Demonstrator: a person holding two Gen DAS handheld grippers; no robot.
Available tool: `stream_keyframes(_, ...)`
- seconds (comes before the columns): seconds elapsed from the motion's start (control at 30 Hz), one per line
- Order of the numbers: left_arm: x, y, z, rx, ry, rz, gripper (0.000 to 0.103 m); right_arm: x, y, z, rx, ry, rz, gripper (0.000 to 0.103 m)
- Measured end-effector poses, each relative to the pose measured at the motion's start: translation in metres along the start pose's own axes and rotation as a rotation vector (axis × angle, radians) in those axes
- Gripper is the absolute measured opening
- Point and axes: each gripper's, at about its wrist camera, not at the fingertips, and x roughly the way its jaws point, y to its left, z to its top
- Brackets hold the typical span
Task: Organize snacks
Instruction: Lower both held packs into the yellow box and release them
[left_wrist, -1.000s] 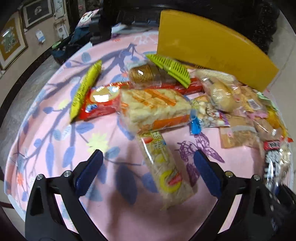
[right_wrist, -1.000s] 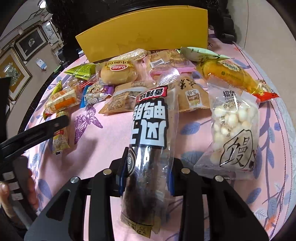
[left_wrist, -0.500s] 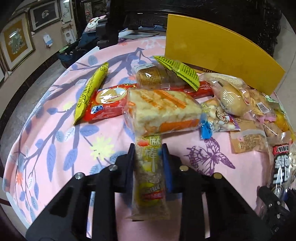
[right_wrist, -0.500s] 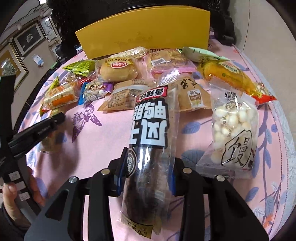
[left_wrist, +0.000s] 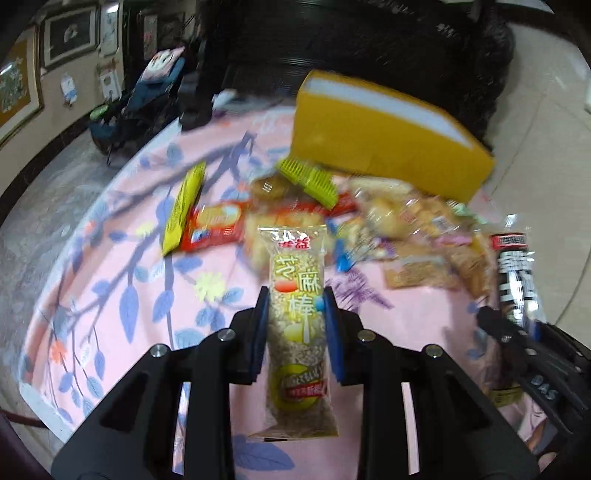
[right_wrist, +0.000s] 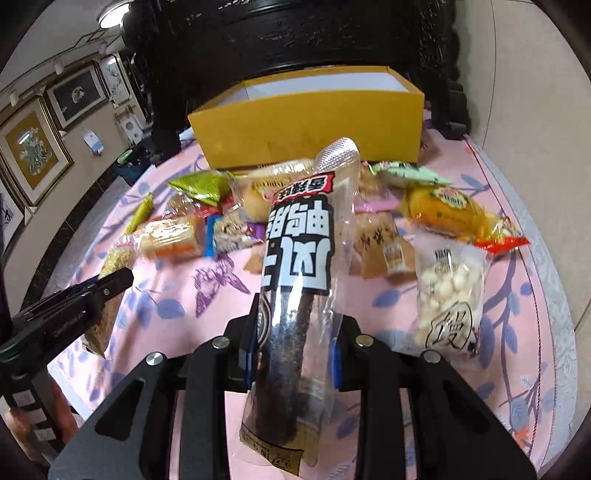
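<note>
We are pinching the sesame stick pack (left_wrist: 297, 325) in our left tool (left_wrist: 295, 332) and the dark snack pack (right_wrist: 295, 295) in our right tool (right_wrist: 293, 345); the yellow box (right_wrist: 314, 122) at 12 o'clock is showing only bare white inner walls

Left gripper (left_wrist: 295, 332) clamped sesame stick pack (left_wrist: 298, 325), lifted it off table

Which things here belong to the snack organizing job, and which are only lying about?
Job in hand:
- sesame stick pack, held in the left hand-held gripper
- dark snack pack, held in the right hand-held gripper
- yellow box
- loose snacks on the pink tablecloth

Lying about:
- framed pictures
- dark cabinet
</note>
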Motion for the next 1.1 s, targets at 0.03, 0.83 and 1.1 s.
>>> stream_keyframes(0.03,-0.001,-0.004,0.003,0.01,-0.007,-0.005,0.027,0.0,0.0,0.001,0.002,-0.001,0.0,0.03)
stream_keyframes(0.83,0.023,-0.054,0.09,0.113,0.003,-0.078,0.028,0.008,-0.013,0.078,-0.005,-0.032,0.004,0.03)
stream_keyframes(1.1,0.087,-0.078,0.223,0.085,0.07,-0.117,0.036,0.05,-0.038,0.212,0.089,-0.006,-0.012,0.032)
